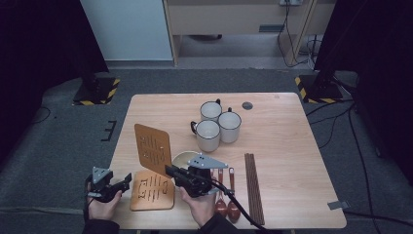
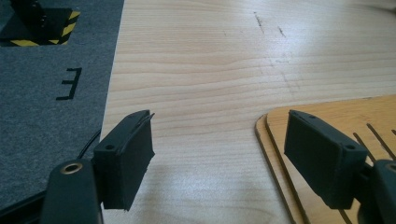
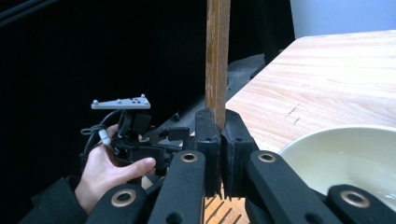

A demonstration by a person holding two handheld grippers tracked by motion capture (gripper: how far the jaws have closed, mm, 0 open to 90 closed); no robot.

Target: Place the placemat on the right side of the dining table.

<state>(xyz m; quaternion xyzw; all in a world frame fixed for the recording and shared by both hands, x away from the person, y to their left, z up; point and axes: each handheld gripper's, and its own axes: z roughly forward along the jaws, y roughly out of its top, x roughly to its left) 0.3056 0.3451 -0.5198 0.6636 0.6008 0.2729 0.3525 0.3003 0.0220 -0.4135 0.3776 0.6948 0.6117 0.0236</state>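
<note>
High view first: the right gripper is clenched on the lower edge of a slotted wooden trivet, which stands up on edge above the desk, tilted a little and rising from the jaws toward the far side. A second slotted trivet lies flat on the desk just below and in front of the lifted one, near the front edge. The left gripper sits at the left rim of that flat trivet with its jaws apart and nothing between them.

From the right gripper view, the lifted trivet shows edge-on as a thin upright board pinched between the two black pads, and a pale bowl lies just to the right of the jaws.

From the left gripper view, the flat trivet lies under the right-hand jaw, its rounded corner reaching into the gap, while the other jaw hangs over bare wood.

Three white enamel mugs stand clustered farther back; chopsticks and spoons lie to the right of the right hand.
</note>
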